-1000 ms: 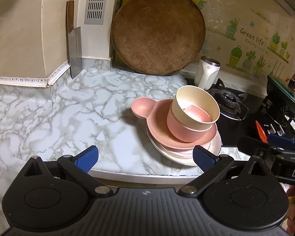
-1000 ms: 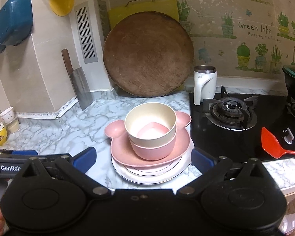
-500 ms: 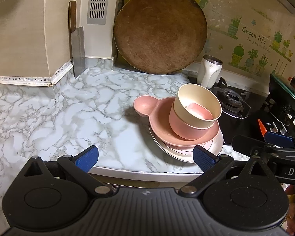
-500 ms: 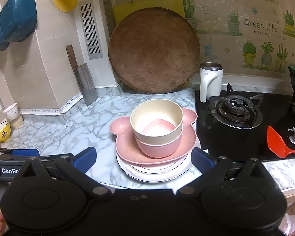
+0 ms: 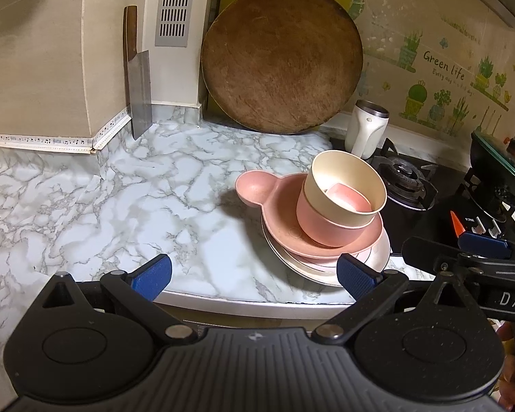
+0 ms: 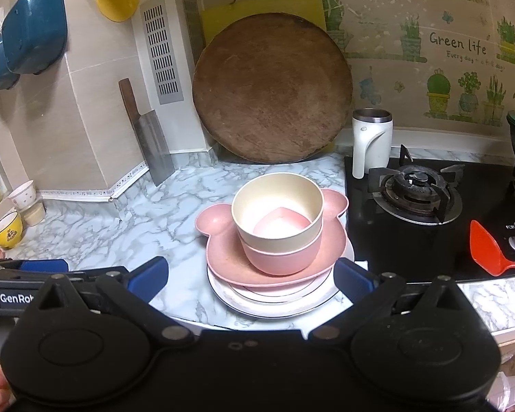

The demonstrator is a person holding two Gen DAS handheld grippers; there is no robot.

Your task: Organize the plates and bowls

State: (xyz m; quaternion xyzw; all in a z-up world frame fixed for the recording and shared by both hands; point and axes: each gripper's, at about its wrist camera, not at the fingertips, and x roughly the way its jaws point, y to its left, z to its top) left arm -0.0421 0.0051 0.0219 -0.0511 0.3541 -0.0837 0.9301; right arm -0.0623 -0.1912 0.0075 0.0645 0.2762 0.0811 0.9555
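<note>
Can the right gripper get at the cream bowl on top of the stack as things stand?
Probably yes. The right gripper is open and faces the stack head-on; the cream bowl sits topmost, nested in the pink bowl, with nothing between it and the fingers.

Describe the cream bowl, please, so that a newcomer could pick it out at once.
Find the round wooden board leaning on the back wall; before it, a dish stack sits on the marble counter. The cream bowl tops it, nested in a pink bowl, the only cream piece there.
</note>
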